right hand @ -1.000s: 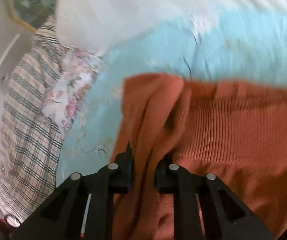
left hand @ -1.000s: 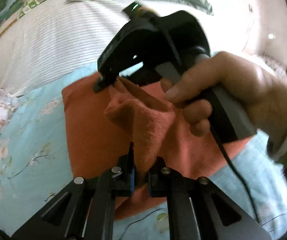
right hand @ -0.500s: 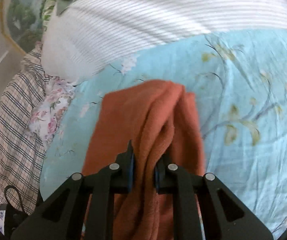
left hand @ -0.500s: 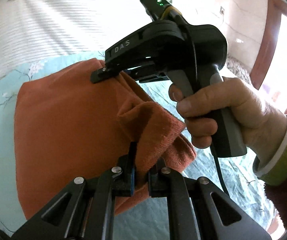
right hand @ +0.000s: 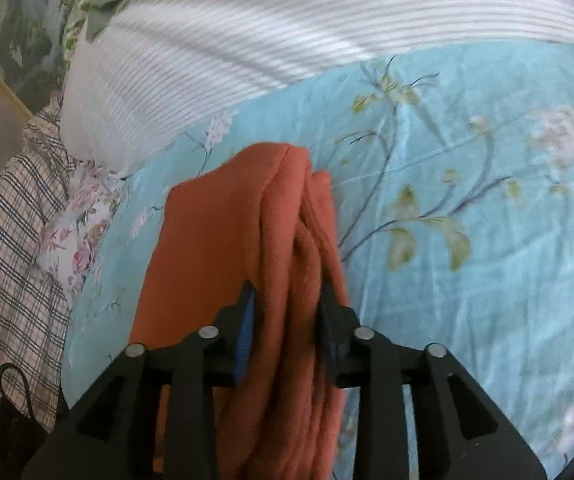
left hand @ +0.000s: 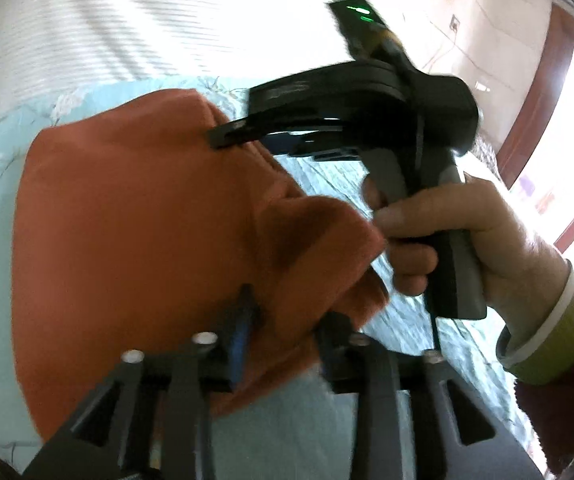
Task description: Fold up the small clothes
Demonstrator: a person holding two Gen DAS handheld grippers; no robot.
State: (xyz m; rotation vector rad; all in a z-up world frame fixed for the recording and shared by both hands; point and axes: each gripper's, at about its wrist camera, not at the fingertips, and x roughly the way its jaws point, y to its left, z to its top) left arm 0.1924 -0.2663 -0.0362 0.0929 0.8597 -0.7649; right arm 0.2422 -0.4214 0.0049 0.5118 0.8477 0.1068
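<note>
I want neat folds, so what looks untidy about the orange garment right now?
The orange garment lies on the blue floral sheet, but its edge layers are bunched unevenly between the opening right claw; they are not squared.

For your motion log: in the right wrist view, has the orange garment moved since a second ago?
Yes. The garment has been gathered leftward off the blue floral sheet, now a narrow fold.

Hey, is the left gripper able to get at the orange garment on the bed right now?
Probably yes. The left gripper already has a fold of the orange garment between its opening jaws, and nothing lies in between. The right gripper works the far edge, clear of it.
</note>
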